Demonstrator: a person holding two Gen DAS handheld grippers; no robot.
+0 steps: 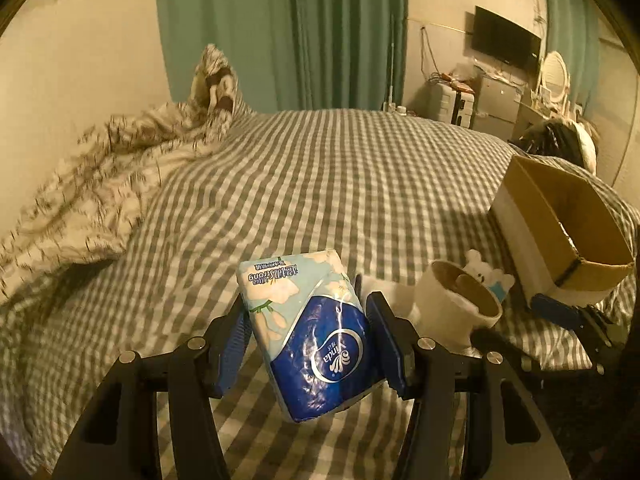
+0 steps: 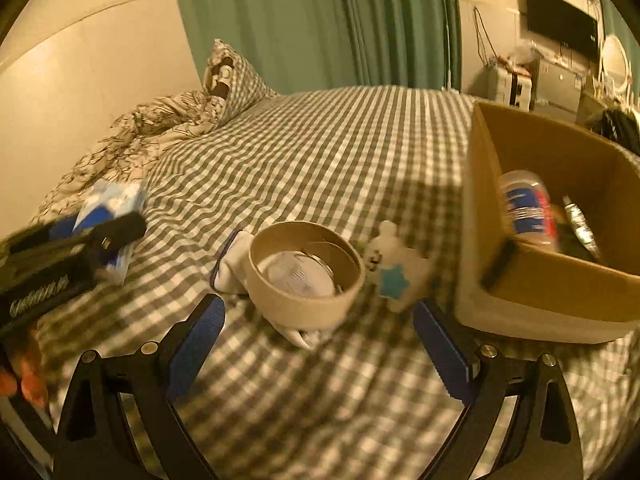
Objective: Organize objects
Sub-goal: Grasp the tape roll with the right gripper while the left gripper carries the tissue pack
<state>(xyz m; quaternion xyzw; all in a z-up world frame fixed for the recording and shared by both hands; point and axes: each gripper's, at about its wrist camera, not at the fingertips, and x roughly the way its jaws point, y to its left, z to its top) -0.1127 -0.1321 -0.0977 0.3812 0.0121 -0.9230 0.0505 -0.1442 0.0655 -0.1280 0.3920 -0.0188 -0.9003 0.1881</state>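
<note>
A blue and white tissue pack [image 1: 308,332] hangs tilted above the checked bed, with my left gripper [image 1: 308,308] shut on its sides. From the right wrist view the pack [image 2: 114,204] and left gripper [image 2: 100,236] show blurred at the left. My right gripper [image 2: 318,306] is open and holds nothing, its fingers either side of a round cardboard ring [image 2: 306,268] that rests on the bed beyond them. Right of the ring lies a small white bear toy [image 2: 396,268]. An open cardboard box [image 2: 560,288] at the right holds a bottle [image 2: 528,208] with a blue and red label.
A white cloth [image 2: 232,264] lies against the ring's left side. A crumpled patterned quilt [image 1: 100,184] and a pillow [image 1: 216,80] fill the bed's far left. Green curtains [image 1: 280,32], a wall screen [image 1: 506,40] and cluttered furniture stand beyond the bed.
</note>
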